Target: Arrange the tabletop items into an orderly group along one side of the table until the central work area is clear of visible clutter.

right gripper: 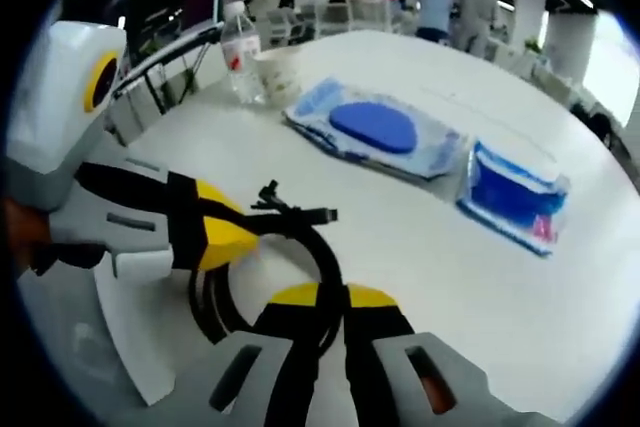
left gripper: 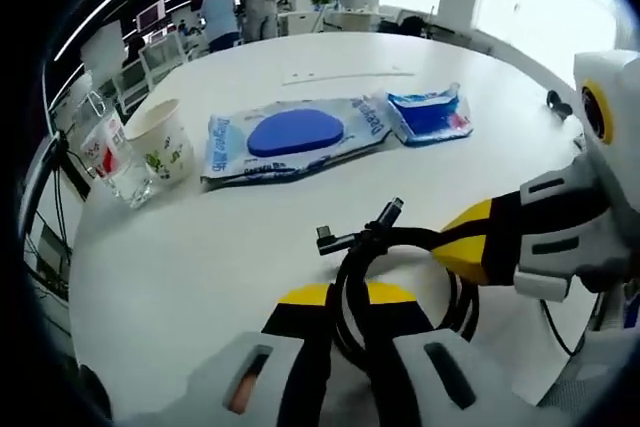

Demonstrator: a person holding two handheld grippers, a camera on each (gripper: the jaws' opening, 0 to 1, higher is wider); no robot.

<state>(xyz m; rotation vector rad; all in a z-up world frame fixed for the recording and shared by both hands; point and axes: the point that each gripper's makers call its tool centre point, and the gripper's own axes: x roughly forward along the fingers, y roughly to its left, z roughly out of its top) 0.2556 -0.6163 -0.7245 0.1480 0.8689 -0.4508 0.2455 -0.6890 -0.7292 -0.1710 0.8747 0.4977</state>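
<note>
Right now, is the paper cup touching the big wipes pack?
Apart. In the left gripper view, bare white table shows between the paper cup and the near end of the wipes pack; the cup stands beside a clear glass instead.

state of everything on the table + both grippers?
black cable: coiled, pinched by both grippers
left gripper: shut on black cable
right gripper: shut on black cable
large wipes pack: flat, lid closed
small blue pack: lying flat beside the large pack
paper cup: upright
plastic bottle: upright, next to the cup
</note>
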